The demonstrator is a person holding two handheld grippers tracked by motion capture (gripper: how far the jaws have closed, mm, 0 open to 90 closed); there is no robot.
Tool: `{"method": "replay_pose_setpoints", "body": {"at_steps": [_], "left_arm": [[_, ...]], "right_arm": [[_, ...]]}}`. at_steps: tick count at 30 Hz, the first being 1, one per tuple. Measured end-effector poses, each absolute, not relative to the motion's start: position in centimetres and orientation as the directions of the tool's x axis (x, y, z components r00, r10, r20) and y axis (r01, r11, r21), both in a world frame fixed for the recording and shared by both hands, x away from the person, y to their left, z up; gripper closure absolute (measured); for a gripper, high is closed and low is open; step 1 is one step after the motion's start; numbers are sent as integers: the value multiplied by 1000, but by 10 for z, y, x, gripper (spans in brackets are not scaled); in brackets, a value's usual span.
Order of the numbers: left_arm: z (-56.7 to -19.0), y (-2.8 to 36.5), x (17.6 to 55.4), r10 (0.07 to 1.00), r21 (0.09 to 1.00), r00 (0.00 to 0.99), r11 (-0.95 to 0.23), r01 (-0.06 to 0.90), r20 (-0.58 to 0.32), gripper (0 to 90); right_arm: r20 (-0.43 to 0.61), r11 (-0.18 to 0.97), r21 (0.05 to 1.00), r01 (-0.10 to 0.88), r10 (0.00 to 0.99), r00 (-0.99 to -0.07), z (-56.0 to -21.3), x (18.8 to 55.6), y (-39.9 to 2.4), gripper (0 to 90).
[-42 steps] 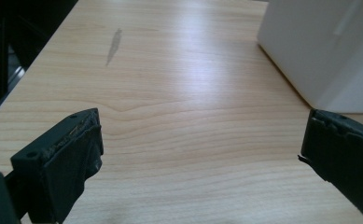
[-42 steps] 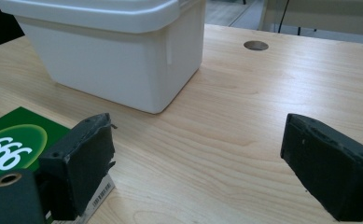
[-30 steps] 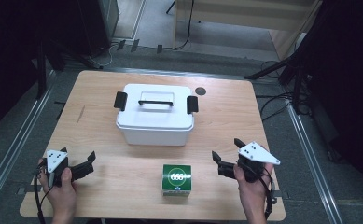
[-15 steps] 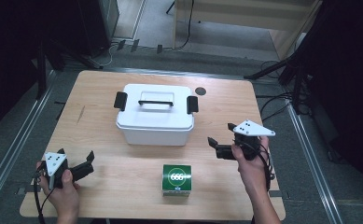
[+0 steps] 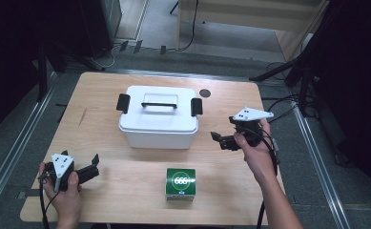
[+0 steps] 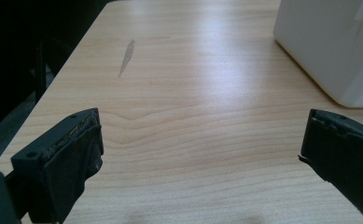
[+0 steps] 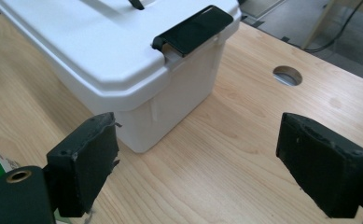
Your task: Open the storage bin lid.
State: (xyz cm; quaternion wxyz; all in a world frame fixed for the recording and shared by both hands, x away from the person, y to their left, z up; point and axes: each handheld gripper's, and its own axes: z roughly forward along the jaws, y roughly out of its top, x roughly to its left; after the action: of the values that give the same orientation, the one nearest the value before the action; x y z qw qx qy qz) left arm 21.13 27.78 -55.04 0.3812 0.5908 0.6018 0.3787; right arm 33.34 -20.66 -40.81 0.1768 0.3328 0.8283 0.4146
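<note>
**Right gripper closes in on the white box, jaws wide**

The right gripper [image 5: 220, 139] hangs above the table [image 5: 126, 191] just off the right end of the white box [image 5: 157, 121], jaws spread wide with nothing between them — its own view looks straight at the box's near corner and the black latch [image 7: 193, 29] clipped over the lid's edge. The box sits shut in the middle of the table, a black carry handle [image 5: 159, 103] lying flat on the lid and a second black latch [image 5: 123, 103] at the left end. Gripper and box are near, not touching

Down at the front left corner the left gripper [image 5: 95, 167] rests low by the table edge, well apart from the box, jaws open and empty — its own view shows bare wood between the pads and a corner of the white box at upper right

In front of the box, between the two hands, stands a small green carton [image 5: 180, 183]; its top carries a white round mark reading "666". No other writing can be read. A round cable hole [image 5: 204, 93] sits in the table behind the box's right end
</note>
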Motion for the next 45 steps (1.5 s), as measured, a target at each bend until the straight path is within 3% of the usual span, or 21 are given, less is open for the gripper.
{"method": "replay_pose_setpoints", "body": {"at_steps": [7,11,21,30,36,45], "left_arm": [[-550,280,213,999,900,-25,37,435,-29,0],[-550,279,215,997,897,-72,14,441,19,0],[-550,282,215,999,901,-48,20,433,1,0],[-550,283,215,999,900,-38,27,436,-11,0],[-550,283,215,999,901,-35,30,433,-17,0],[-550,283,215,999,900,-28,25,436,-14,0]], "right_arm": [[-55,540,750,381,625,-779,-403,352,-191,122],[-93,603,711,362,591,-801,-396,361,-189,130],[-101,697,644,316,486,-868,-372,380,-189,142],[-179,811,533,239,384,-906,-353,388,-152,147],[-156,857,470,209,314,-937,-351,401,-131,207],[-122,900,405,164,231,-965,-349,408,-92,207]]}}
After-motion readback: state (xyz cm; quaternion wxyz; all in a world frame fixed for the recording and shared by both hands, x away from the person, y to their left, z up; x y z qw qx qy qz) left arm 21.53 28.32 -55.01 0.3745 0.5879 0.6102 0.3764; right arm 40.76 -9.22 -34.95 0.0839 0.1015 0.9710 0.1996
